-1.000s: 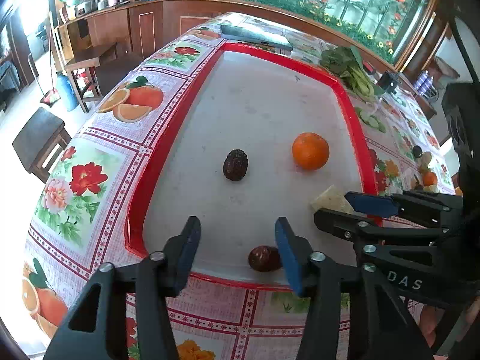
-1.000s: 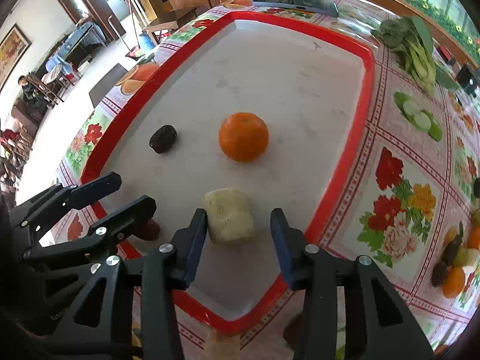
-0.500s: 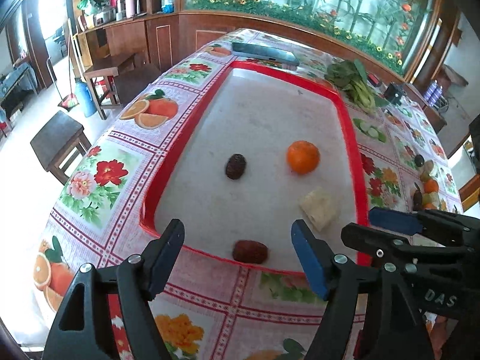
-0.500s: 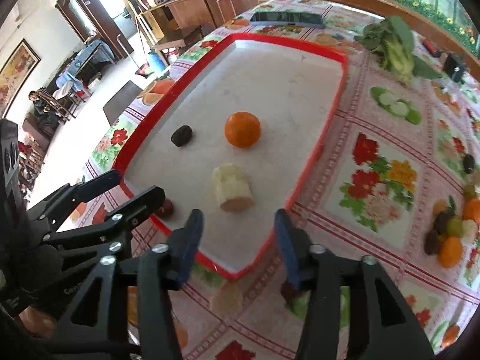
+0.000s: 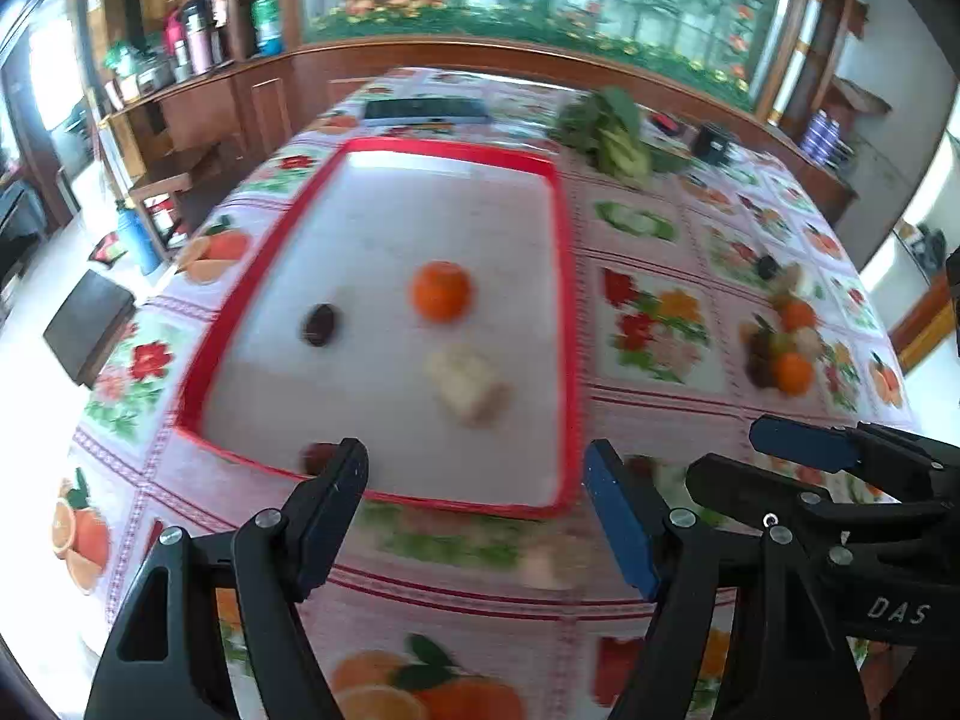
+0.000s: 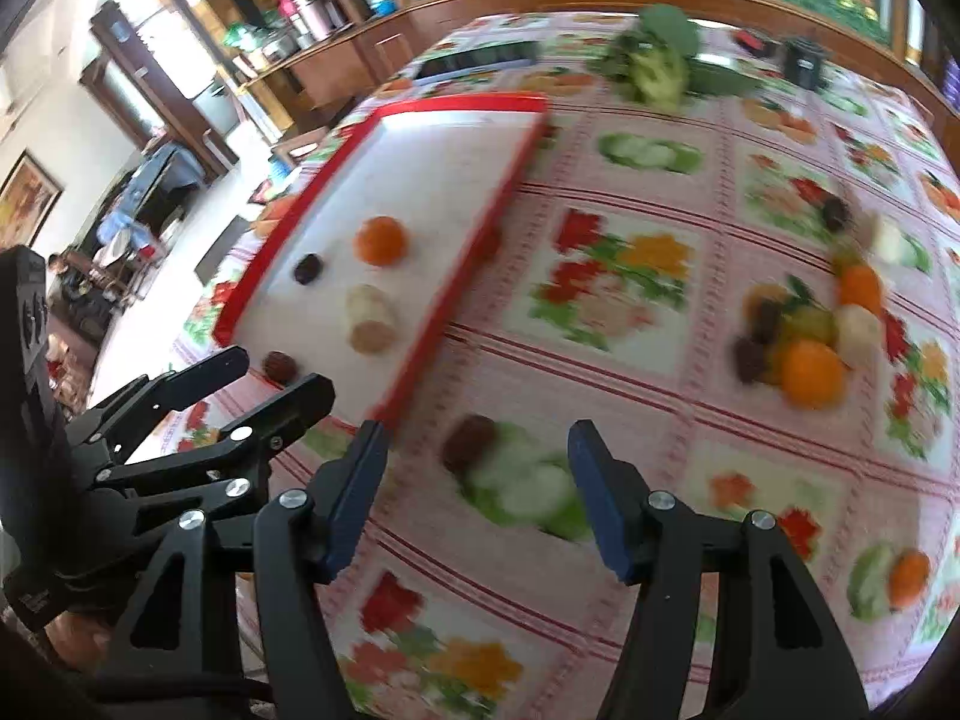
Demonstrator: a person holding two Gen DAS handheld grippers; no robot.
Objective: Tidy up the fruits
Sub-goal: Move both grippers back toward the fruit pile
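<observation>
A red-rimmed white tray (image 5: pixel 567 324) (image 6: pixel 468 276) holds an orange (image 5: pixel 441 290) (image 6: pixel 380 240), a dark date (image 5: pixel 319 324) (image 6: pixel 308 268), a pale banana chunk (image 5: pixel 471 381) (image 6: pixel 371 319) and a reddish date (image 5: pixel 318 456) (image 6: pixel 280 366) at its near edge. My left gripper (image 5: pixel 474 480) hangs open over the tray's near rim. My right gripper (image 6: pixel 474 468) is open above the tablecloth, right of the tray, over a dark date (image 6: pixel 469 439). A pile of mixed fruit (image 6: pixel 804 342) (image 5: pixel 780 348) lies farther right. Both views are motion-blurred.
The flowered tablecloth (image 6: pixel 630 276) covers the table. Leafy greens (image 5: pixel 612 132) (image 6: pixel 654 60), a dark flat device (image 5: pixel 426 111) and a small black box (image 5: pixel 711 144) sit at the far end. Stools (image 5: pixel 87 324) and wooden cabinets stand to the left.
Both grippers have pulled back and risen from the tray and swung right. The right gripper left the banana chunk in the tray and now hangs over the tablecloth.
</observation>
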